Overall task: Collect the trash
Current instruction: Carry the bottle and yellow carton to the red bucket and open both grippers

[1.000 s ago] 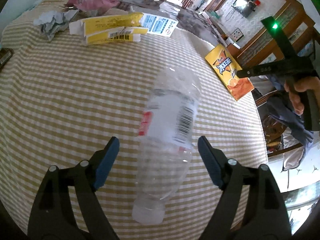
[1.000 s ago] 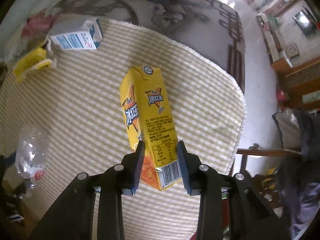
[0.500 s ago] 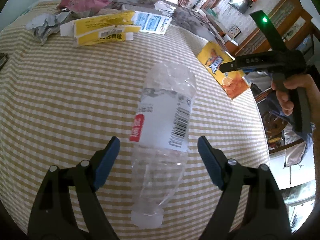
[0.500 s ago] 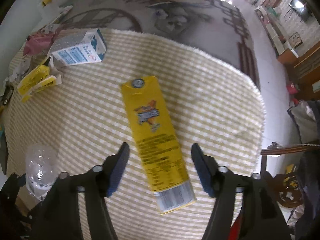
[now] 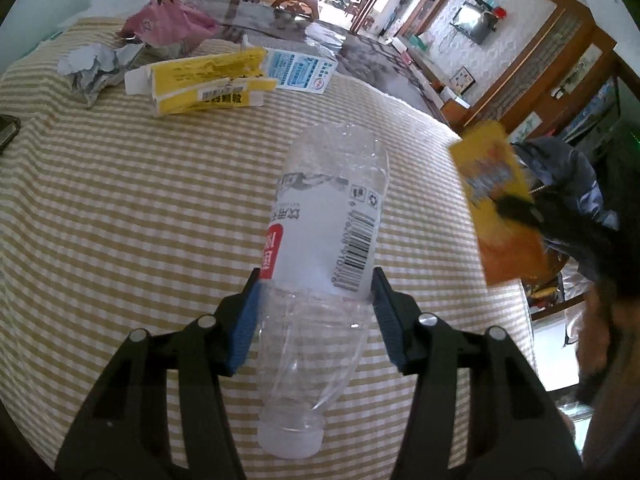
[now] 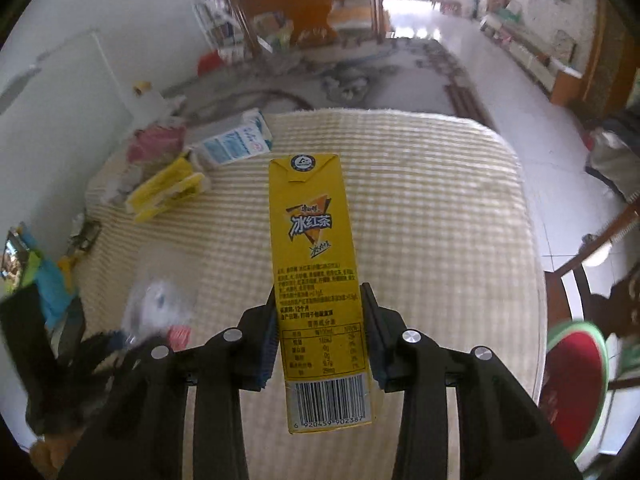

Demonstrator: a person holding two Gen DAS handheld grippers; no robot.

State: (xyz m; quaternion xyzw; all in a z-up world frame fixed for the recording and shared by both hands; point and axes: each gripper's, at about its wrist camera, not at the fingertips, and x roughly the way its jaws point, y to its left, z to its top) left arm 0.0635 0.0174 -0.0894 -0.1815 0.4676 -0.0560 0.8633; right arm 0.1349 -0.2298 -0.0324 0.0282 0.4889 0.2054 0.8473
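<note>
My left gripper (image 5: 316,280) is shut on a clear crushed plastic bottle (image 5: 320,264) with a white label, cap toward the camera, held above the striped tablecloth (image 5: 120,208). My right gripper (image 6: 320,308) is shut on a yellow iced-tea carton (image 6: 312,248) and holds it lifted off the table. The carton also shows blurred at the right of the left wrist view (image 5: 500,204). The bottle shows blurred at the lower left of the right wrist view (image 6: 156,308).
On the far side of the table lie a yellow flattened box (image 5: 204,80), a blue-white milk carton (image 5: 300,70), crumpled grey paper (image 5: 92,68) and a pink bag (image 5: 168,26). A chair with a red cushion (image 6: 572,376) stands at the table's right edge.
My left gripper closed on the bottle and lifted it. My right gripper closed on the yellow carton and raised it off the table, tilting the view up toward the room.
</note>
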